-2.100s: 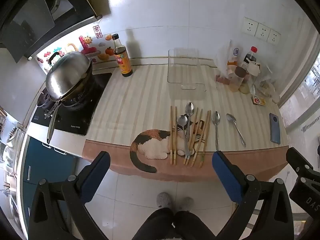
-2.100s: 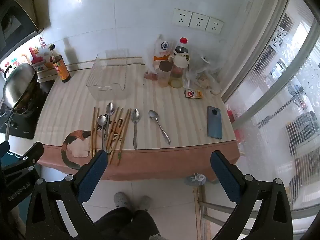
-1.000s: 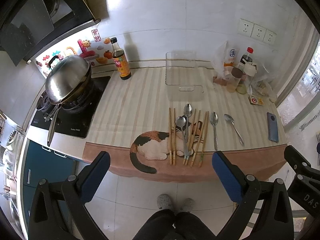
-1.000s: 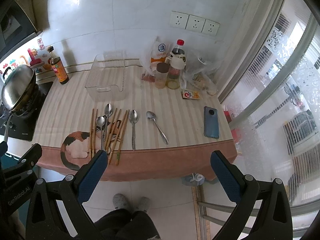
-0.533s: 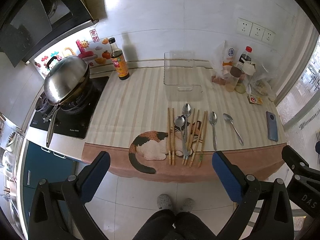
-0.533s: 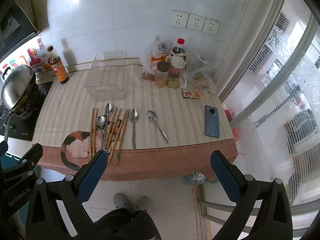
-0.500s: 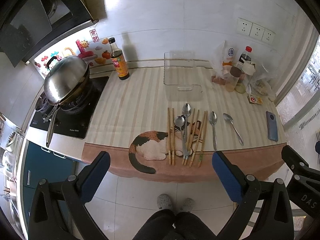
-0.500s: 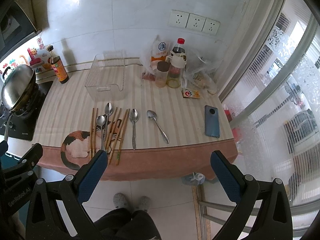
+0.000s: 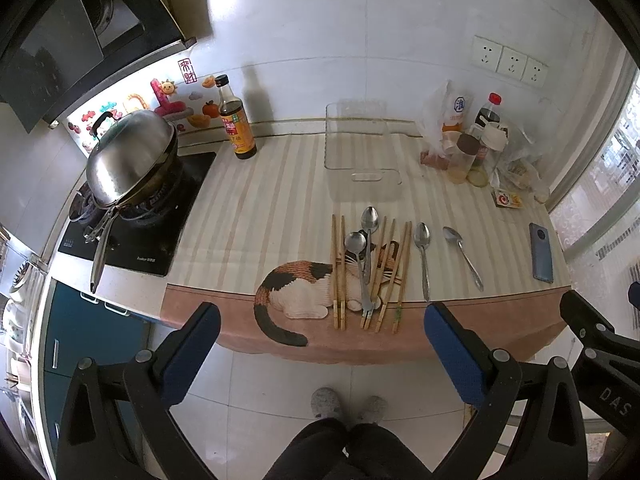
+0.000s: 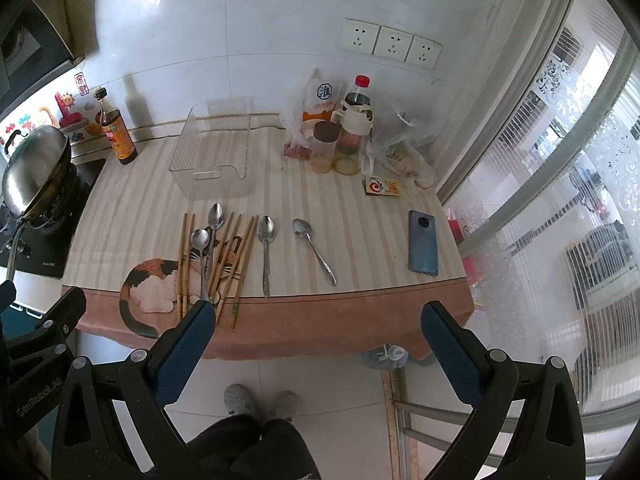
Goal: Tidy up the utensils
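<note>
Both grippers, left gripper (image 9: 320, 338) & right gripper (image 10: 318, 330), hang back w/ jaws spread wide, holding nothing, prob. because wooden chopsticks (image 9: 339, 272) & steel spoons (image 9: 422, 258) lie unsorted at counter's front edge, near clear plastic bin (image 9: 362, 148).

Bottle labels (image 9: 239, 133) too small to read, range hood (image 9: 72, 36) cut off by frame edge

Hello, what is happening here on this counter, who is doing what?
A person stands before the counter with a gripper in each hand. The left gripper and the right gripper are both open, held short of the counter edge and holding nothing. Four spoons and several chopsticks lie untouched near the front edge. The clear bin behind them holds no utensils yet.
</note>
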`<state>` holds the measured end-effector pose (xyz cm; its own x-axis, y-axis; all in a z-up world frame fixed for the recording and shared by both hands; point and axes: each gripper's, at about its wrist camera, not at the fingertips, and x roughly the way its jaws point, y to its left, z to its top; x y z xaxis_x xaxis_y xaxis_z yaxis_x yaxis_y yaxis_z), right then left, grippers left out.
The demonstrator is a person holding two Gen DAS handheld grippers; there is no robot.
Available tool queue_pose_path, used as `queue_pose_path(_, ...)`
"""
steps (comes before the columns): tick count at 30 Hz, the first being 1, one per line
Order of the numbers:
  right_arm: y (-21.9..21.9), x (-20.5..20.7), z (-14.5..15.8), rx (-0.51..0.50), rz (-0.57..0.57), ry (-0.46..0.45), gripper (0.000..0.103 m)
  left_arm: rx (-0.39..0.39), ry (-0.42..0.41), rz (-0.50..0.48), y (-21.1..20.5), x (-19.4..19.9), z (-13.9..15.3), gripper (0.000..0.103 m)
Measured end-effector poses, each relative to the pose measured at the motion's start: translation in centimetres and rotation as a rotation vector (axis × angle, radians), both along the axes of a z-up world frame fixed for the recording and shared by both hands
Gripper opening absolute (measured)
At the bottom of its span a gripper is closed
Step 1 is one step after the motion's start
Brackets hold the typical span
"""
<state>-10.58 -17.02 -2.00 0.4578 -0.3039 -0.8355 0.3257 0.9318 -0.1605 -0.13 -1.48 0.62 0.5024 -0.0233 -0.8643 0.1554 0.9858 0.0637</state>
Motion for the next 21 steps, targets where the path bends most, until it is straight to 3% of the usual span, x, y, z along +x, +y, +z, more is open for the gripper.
queue_pose_path(21, -0.1, 0.0, 0.0, 0.001, -0.001, -0.001, 0.103, -0.009, 0.000, -0.002, 0.4, -0.7, -0.1, 0.103)
